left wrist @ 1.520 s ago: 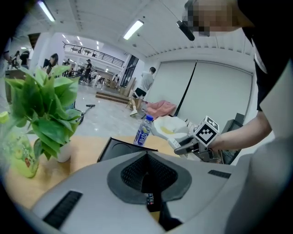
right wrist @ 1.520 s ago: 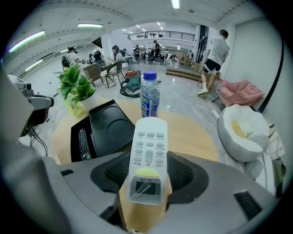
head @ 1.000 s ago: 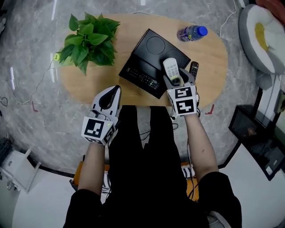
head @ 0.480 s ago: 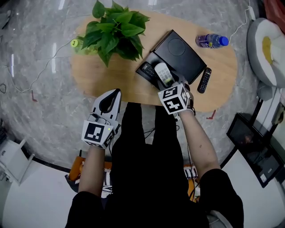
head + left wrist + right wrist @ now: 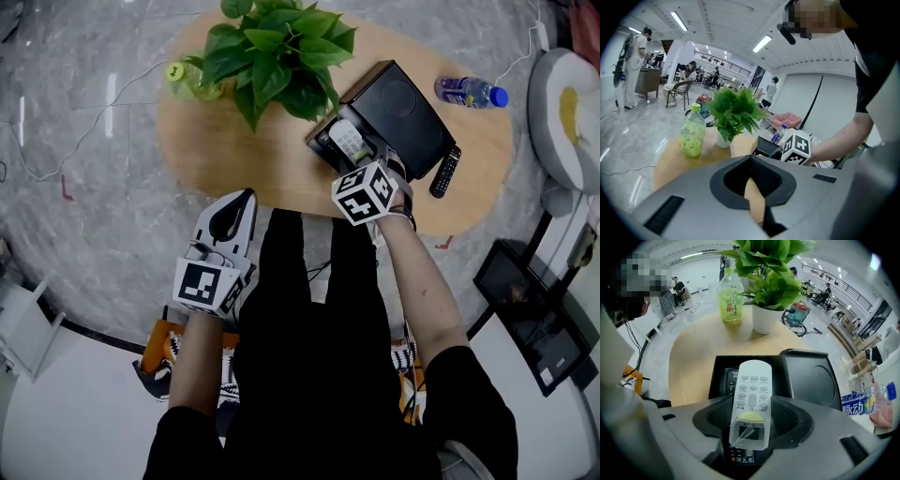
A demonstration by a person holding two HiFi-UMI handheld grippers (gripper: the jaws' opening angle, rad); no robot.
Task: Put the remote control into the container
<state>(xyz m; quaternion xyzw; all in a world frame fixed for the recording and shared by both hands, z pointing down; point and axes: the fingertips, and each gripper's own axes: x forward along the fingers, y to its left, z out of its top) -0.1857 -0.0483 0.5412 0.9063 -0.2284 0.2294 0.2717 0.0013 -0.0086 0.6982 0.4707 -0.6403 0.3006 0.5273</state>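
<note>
A white remote point(image 5: 751, 404) with a small screen sits between the jaws of my right gripper point(image 5: 752, 420), which is shut on it. It hangs over the open front section of the black container point(image 5: 808, 380) on the wooden table point(image 5: 234, 150). A black remote point(image 5: 731, 377) lies inside that open section. In the head view the white remote point(image 5: 345, 141) and right gripper point(image 5: 358, 155) are over the container point(image 5: 398, 108). My left gripper point(image 5: 244, 199) is shut and empty, off the table's near edge; its tips point(image 5: 751, 161) meet.
A potted plant point(image 5: 281, 52) and a green drink bottle point(image 5: 186, 80) stand at the table's far left. A second black remote point(image 5: 444, 172) lies right of the container, and a water bottle point(image 5: 471, 92) lies beyond it. The person's legs are below the table edge.
My right gripper has carried the white remote leftward and down over the container's open section, rolling as it went. The left gripper stays shut and empty.
</note>
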